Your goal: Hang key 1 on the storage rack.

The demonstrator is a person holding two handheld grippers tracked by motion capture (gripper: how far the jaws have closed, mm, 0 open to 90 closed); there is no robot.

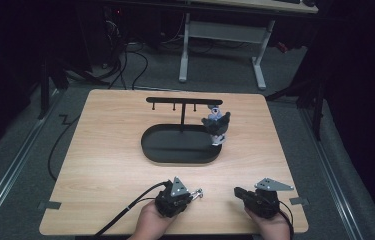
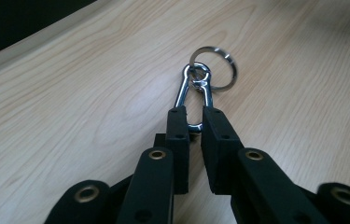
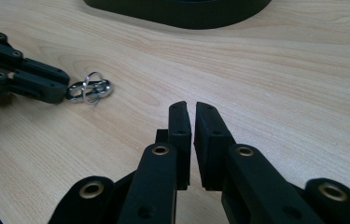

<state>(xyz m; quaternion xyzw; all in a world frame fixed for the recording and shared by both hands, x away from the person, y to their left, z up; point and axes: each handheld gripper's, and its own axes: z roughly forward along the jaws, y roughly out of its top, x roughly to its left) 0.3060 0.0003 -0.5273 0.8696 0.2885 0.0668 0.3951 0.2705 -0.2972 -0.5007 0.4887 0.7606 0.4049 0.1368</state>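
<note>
Two hand-held grippers rest low over the near edge of the wooden worktop (image 1: 105, 150). Left gripper (image 1: 193, 194): its jaws pinch the lower end of a silver carabiner clip (image 2: 193, 95), which lies flat on the wood and points away from the hand; a split key ring (image 2: 213, 67) is threaded through the clip's small eye. Right gripper (image 1: 237, 192): its jaws stand almost pressed together, with a narrow slit between them and nothing held, hovering just above the wood and aimed toward the clip.

Behind both, near the middle of the worktop, a black oval tray (image 1: 160, 150) carries a T-shaped hanger stand (image 1: 182, 101) with small pegs under its crossbar. A grey-and-white figure charm (image 1: 217, 125) hangs from or leans by the right end of that bar; which of the two cannot be told.

Step in hand, as judged: the clip has been secured and is ready to be carried. The next move probably calls for lifting it, keeping the ring free to swing, and hooking it over a vacant peg.

No brand, label or legible writing appears on any item.
</note>
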